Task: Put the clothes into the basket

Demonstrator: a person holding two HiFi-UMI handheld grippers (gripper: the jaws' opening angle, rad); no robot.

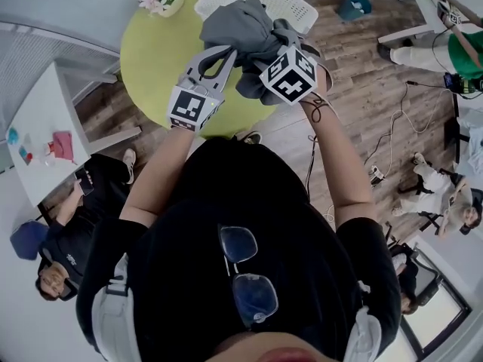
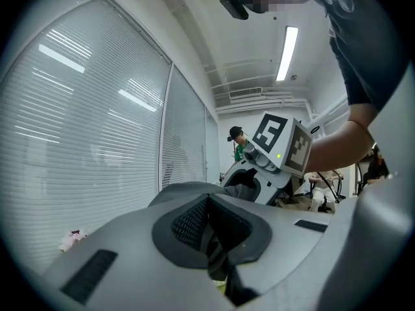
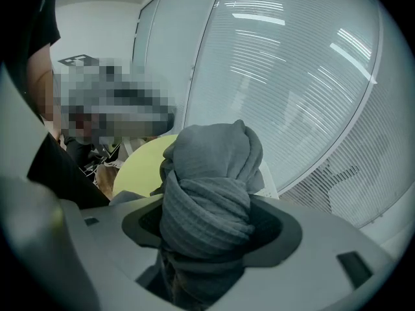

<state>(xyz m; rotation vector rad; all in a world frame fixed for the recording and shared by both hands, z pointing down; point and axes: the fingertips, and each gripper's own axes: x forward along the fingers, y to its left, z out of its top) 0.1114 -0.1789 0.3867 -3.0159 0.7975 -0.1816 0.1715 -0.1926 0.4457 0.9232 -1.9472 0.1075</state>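
Head view — green table [image 1: 151,59], wood floor [image 1: 362,100]

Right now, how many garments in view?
1: grey garment, clamped by left gripper and right gripper, by the white basket; the bundle may hide another.

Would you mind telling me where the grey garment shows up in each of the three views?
Head view: grey garment top centre, over the yellow-green table.
Left gripper view: grey garment, a small fold just right of centre, under the marker cube.
Right gripper view: grey garment centre, a bunched column rising from the bottom.
Shared landmark: the table, left of centre in the right gripper view too.
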